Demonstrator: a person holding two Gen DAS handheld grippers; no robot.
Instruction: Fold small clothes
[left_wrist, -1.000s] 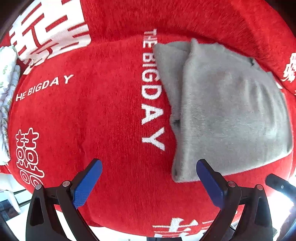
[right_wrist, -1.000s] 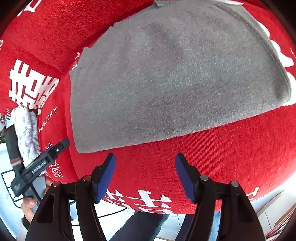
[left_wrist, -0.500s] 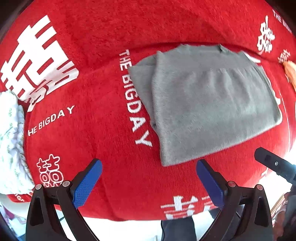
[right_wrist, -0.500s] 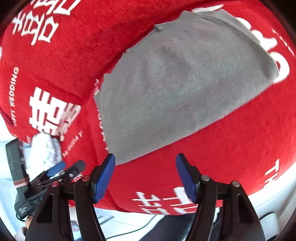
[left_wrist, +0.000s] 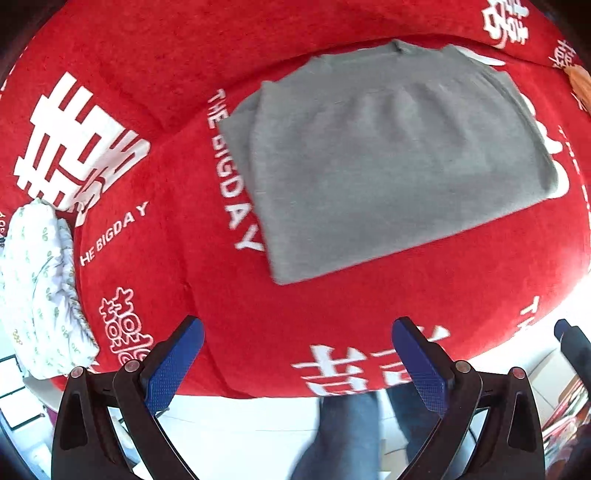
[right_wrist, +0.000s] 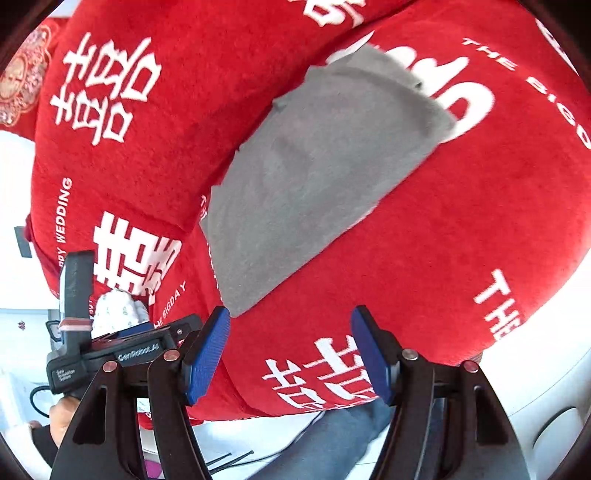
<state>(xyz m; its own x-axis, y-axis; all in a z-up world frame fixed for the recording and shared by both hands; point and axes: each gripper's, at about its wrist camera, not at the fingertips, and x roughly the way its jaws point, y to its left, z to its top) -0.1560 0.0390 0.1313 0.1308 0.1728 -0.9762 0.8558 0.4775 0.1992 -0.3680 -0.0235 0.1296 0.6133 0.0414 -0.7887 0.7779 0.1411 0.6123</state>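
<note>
A grey garment lies folded into a flat rectangle on a red cloth with white lettering; it also shows in the right wrist view. My left gripper is open and empty, held back over the cloth's front edge, well clear of the garment. My right gripper is open and empty, also near the front edge, just below the garment's near corner. The left gripper's body shows at the lower left of the right wrist view.
A white patterned cloth bundle lies at the red cloth's left edge, also seen in the right wrist view. The person's blue-trousered legs stand below the front edge. An orange item sits at the far right.
Both grippers have pulled back and away from the garment, which now looks smaller and farther. Both stay open. The garment has not moved on the cloth.
</note>
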